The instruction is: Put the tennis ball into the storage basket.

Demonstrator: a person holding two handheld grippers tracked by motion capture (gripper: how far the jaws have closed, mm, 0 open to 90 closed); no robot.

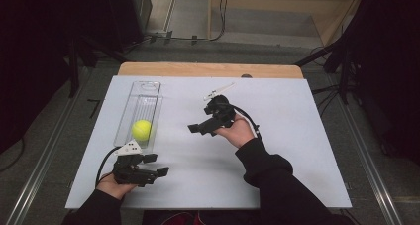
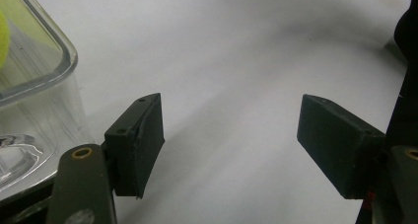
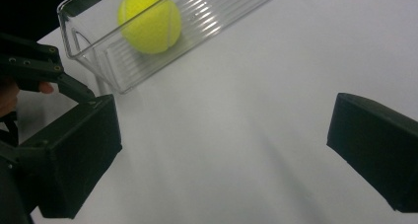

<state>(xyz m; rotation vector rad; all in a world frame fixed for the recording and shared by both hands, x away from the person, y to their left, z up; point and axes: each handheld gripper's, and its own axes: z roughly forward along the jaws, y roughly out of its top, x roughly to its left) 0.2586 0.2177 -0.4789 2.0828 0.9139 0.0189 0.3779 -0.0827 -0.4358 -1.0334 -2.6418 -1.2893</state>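
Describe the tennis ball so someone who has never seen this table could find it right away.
Start at the white table and look to its left side, where a long clear plastic bin lies. The tennis ball sits inside, at the end nearer the person. It is the one bright yellow-green round thing there.

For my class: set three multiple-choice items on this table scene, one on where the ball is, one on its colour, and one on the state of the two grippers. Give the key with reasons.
1. Where is the tennis ball?
A. Inside the clear bin
B. On the bare table beside it
C. Between a gripper's jaws

2. What colour is the ball?
A. Red
B. Yellow-green
C. Blue

3. How do the left gripper and right gripper stand?
A. Both shut on the ball
B. One shut, one open
C. Both open, holding nothing

Key: 1 A, the ball lies within the bin's walls near its closer end. 2 B, it shows bright yellow-green in the high view. 3 C, each gripper view shows jaws wide apart over bare white table.
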